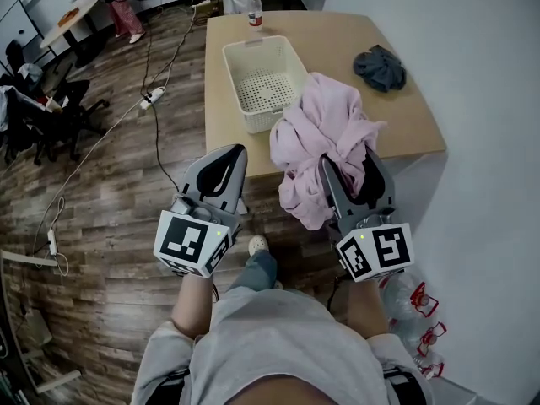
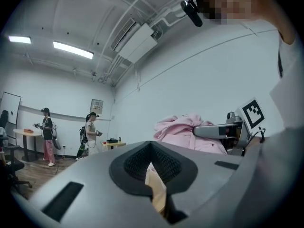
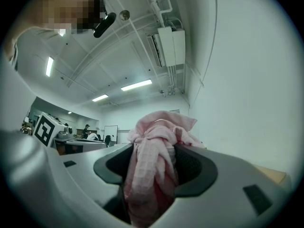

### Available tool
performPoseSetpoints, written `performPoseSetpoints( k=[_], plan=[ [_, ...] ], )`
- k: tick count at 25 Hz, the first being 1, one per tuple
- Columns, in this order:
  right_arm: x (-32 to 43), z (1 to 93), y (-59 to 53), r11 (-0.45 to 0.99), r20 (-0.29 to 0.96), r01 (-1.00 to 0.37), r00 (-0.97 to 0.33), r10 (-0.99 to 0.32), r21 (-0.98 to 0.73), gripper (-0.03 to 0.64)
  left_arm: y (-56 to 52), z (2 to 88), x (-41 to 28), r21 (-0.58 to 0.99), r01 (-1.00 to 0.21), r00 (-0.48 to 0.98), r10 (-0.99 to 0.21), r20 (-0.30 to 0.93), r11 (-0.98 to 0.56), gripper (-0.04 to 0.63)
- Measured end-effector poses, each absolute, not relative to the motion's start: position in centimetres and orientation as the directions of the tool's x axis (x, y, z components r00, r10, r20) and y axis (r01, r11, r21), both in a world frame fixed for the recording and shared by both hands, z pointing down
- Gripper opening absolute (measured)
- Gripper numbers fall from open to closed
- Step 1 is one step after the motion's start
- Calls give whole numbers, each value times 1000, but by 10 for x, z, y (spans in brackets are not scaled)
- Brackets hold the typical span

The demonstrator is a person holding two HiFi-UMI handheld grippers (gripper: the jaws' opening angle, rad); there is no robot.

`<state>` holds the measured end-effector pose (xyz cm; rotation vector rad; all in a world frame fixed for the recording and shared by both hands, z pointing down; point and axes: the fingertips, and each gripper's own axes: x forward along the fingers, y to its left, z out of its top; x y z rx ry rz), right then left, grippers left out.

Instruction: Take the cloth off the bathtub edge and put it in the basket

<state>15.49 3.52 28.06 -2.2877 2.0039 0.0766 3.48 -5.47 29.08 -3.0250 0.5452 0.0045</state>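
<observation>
The right tool (image 1: 349, 162) is clamped tight on a crumpled pale pink cloth (image 1: 325, 125), which bunches between its jaws and spills over them (a fold hangs below too). The left tool (image 1: 235, 152), beside it, has its jaws drawn together on nothing. Ahead of both, on the light wooden desk (image 1: 337, 32), sits the white perforated plastic basket (image 1: 233, 74), just left of the held cloth.

Pink cloth (image 1: 325, 133) — bunched, gripped by right hand-held gripper (image 1: 348, 160) above the bench (image 1: 405, 116) near edge. Cream perforated basket (image 1: 234, 83) — upright on bench, just beside.
</observation>
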Motion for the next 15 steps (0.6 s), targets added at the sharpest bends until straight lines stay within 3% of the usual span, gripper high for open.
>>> performPoseSetpoints(
  k=[15],
  plan=[
    [203, 277, -52, -133, -123, -989, 140, -982, -57, 268, -140, 290, 76, -88, -353, 936, -353, -18, -932, -4]
  ],
)
